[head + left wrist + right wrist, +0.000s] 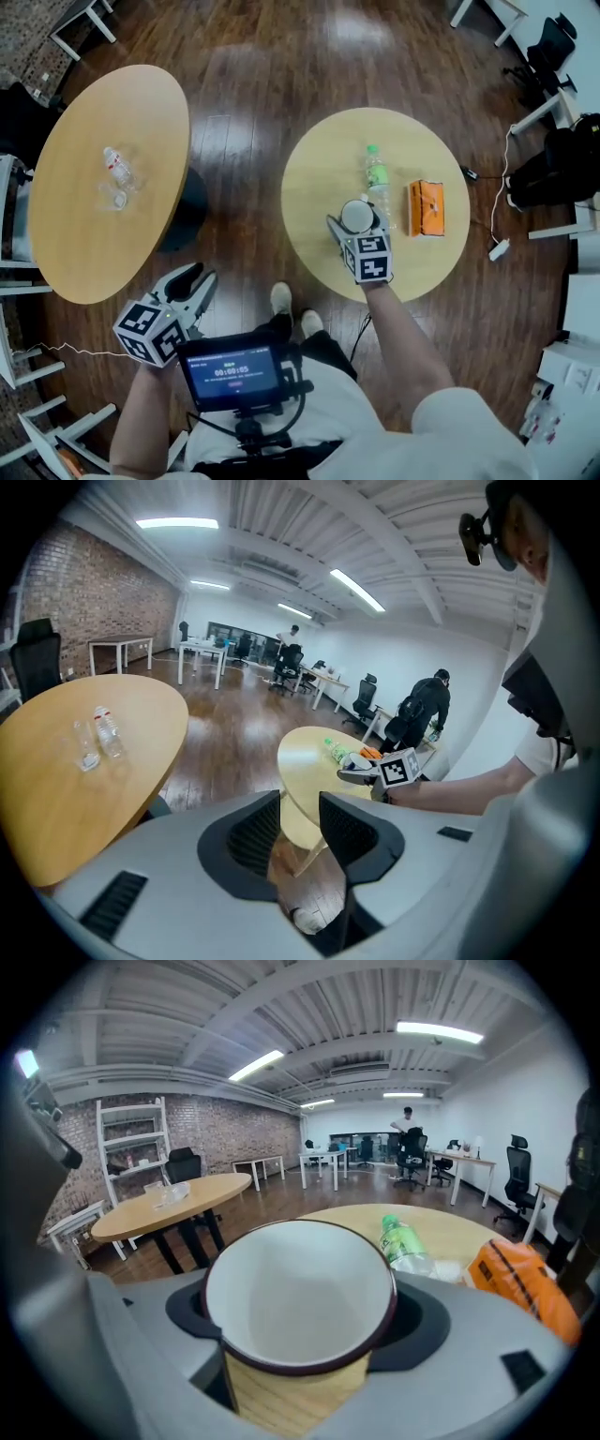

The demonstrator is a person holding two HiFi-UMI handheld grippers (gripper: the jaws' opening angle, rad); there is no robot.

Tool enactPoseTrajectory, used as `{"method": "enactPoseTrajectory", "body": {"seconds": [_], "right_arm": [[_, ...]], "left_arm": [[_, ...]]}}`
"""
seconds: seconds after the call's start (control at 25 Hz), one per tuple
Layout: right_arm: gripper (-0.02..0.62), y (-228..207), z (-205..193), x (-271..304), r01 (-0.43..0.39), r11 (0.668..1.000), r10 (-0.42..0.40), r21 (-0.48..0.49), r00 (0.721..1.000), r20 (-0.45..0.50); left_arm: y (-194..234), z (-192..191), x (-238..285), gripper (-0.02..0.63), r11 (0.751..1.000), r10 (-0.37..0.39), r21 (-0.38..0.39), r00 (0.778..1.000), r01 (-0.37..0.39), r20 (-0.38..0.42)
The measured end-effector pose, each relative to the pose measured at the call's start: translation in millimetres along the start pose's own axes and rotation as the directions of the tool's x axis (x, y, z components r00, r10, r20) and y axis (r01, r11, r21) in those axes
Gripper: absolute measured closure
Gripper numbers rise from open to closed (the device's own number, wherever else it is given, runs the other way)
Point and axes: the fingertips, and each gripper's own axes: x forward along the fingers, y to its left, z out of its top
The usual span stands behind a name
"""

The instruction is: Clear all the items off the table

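Between the jaws of the right gripper (357, 223) sits a paper cup (298, 1288) at the near side of the round worktop (314, 183). The pads are snug on both sides, so I'd call this the pick-up step. The left gripper (295, 832) hangs off to the side, jaws slightly parted and empty. A green bottle (377, 176) and an orange packet (427, 208) lie just beyond. Next up is probably a straight, level lift.
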Motion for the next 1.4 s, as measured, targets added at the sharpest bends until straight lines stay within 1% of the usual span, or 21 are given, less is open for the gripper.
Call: {"method": "enactPoseTrajectory", "body": {"seconds": [0.12, 0.2, 0.36, 0.48, 0.6, 0.76, 0.84, 0.92, 1.0, 1.04, 1.12, 1.28, 1.32, 1.4], "right_arm": [[0.169, 10.3, 16.1, -29.4, -0.057, 0.996, 0.058, -0.064, 0.998, 0.023], [0.169, 21.0, 28.2, -44.7, -0.112, 0.986, 0.117, -0.125, 0.993, 0.028], [0.169, 57.5, 44.7, -61.1, -0.253, 0.939, 0.259, -0.234, 0.966, -0.007], [0.169, 101.6, 60.3, -67.1, -0.339, 0.893, 0.345, -0.295, 0.938, -0.033], [0.169, 161.5, 77.8, -63.0, -0.418, 0.839, 0.429, -0.349, 0.902, -0.049], [0.169, 252.1, 100.1, -46.7, -0.519, 0.734, 0.533, -0.438, 0.840, -0.102], [0.169, 300.7, 104.6, -36.5, -0.552, 0.681, 0.563, -0.481, 0.815, -0.139], [0.169, 350.7, 105.7, -23.9, -0.582, 0.633, 0.587, -0.510, 0.791, -0.174], [0.169, 401.9, 106.6, -10.3, -0.611, 0.594, 0.612, -0.523, 0.765, -0.200], [0.167, 427.1, 107.4, -3.0, -0.624, 0.580, 0.622, -0.524, 0.754, -0.209], [0.167, 474.5, 108.2, 13.9, -0.642, 0.562, 0.635, -0.521, 0.739, -0.225], [0.167, 558.4, 104.3, 54.9, -0.660, 0.545, 0.640, -0.517, 0.726, -0.252], [0.169, 577.2, 102.9, 65.2, -0.665, 0.542, 0.641, -0.514, 0.722, -0.259], [0.169, 608.3, 101.3, 87.0, -0.665, 0.547, 0.637, -0.508, 0.725, -0.262]], "left_arm": [[1.6, -10.6, -20.0, 0.471, 0.998, 0.056, -0.038, 0.998, -0.055, 0.030], [1.5, -19.9, -33.9, 0.471, 0.993, 0.098, -0.067, 0.994, -0.094, 0.055], [-0.1, -40.3, -66.2, 0.472, 0.977, 0.189, -0.117, 0.978, -0.178, 0.092], [7.4, -50.4, -98.1, 0.472, 0.963, 0.240, -0.153, 0.963, -0.221, 0.121], [21.6, -60.3, -134.3, 0.472, 0.945, 0.295, -0.190, 0.944, -0.266, 0.149], [49.9, -80.9, -181.6, 0.472, 0.902, 0.391, -0.276, 0.900, -0.333, 0.193], [69.3, -91.5, -204.7, 0.472, 0.883, 0.424, -0.312, 0.883, -0.352, 0.204], [90.7, -102.9, -226.1, 0.472, 0.868, 0.445, -0.340, 0.871, -0.362, 0.209], [115.4, -114.8, -247.8, 0.472, 0.854, 0.463, -0.364, 0.861, -0.371, 0.209], [128.9, -119.7, -259.2, 0.472, 0.848, 0.472, -0.375, 0.856, -0.376, 0.210], [157.4, -126.7, -282.3, 0.472, 0.836, 0.489, -0.390, 0.847, -0.386, 0.210], [214.3, -139.8, -328.4, 0.472, 0.814, 0.522, -0.405, 0.830, -0.416, 0.195], [226.7, -143.5, -338.3, 0.472, 0.810, 0.526, -0.408, 0.829, -0.421, 0.189], [247.4, -150.5, -353.8, 0.472, 0.808, 0.526, -0.408, 0.832, -0.425, 0.176]]}}
